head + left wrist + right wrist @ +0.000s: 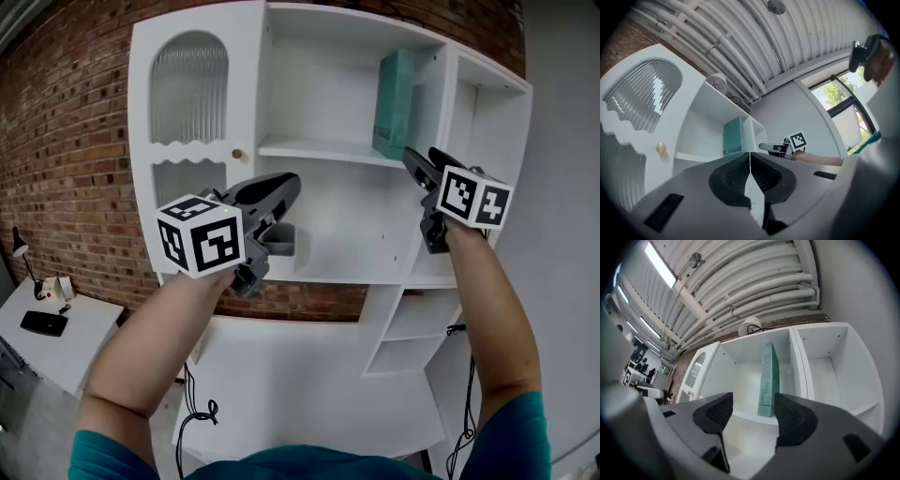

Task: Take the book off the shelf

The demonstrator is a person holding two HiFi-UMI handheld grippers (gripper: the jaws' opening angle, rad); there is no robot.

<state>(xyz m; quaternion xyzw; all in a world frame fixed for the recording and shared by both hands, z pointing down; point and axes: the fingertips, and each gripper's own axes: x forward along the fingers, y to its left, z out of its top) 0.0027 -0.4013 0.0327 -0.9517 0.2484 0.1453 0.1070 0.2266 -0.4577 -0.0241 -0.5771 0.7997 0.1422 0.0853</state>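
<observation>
While the head view takes in both arms raised before a white cabinet on a brick wall, only the two tool views show how the jaws stand. The book, teal and upright, stands on the upper shelf of the middle compartment, at its right side by the divider. From the head, the right tool points up at the book's lower corner, near it but apart from it. The right gripper view looks along that right tool and shows its jaws wide apart, with the spine of the book seen in the gap, farther off and untouched by either pad. The left tool hovers lower, in front of the compartment under the arched ribbed-glass door. The left gripper view shows the left tool with its jaws closed together and nothing between them. That view also catches the book face-on, the brass knob of the door, and the right tool from the side with its marker cube. Both tool views show white ceiling pipes that the head view leaves out, and only the head view shows a small table at lower left.
</observation>
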